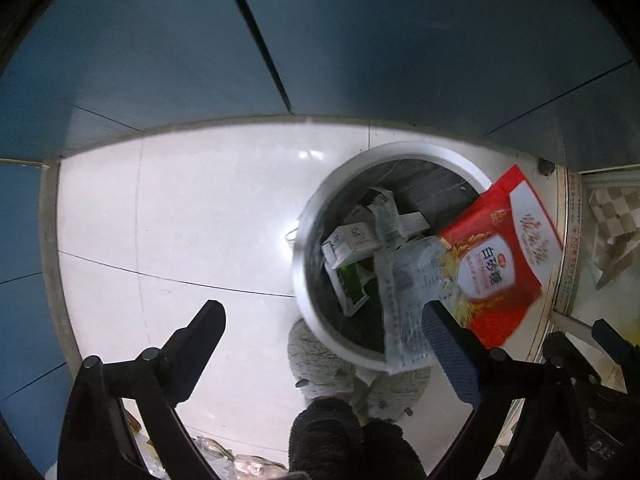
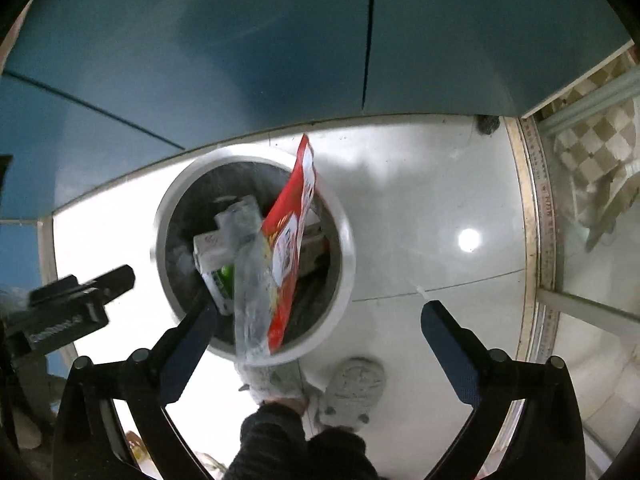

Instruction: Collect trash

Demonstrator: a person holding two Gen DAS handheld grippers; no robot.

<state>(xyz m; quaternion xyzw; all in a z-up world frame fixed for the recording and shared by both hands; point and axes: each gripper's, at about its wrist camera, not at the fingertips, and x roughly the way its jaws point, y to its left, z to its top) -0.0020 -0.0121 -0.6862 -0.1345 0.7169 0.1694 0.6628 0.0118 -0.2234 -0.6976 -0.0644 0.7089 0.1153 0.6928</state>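
Observation:
A red and clear plastic sugar bag (image 1: 492,256) hangs blurred in the air over the white round bin (image 1: 304,240), free of both grippers. The bin holds cartons and wrappers (image 1: 352,248). My left gripper (image 1: 324,340) is open above the bin's near rim, its right finger by the bag's clear end. In the right wrist view the same bag (image 2: 288,240) stands edge-on over the bin (image 2: 344,240). My right gripper (image 2: 320,332) is open and empty, its left finger over the bin's near edge.
White tiled floor (image 1: 180,220) surrounds the bin. Blue cabinet fronts (image 1: 160,40) rise behind it. A threshold strip (image 2: 536,220) and a checkered mat (image 2: 592,148) lie to the right. The person's grey slippers (image 2: 352,388) stand just below the bin.

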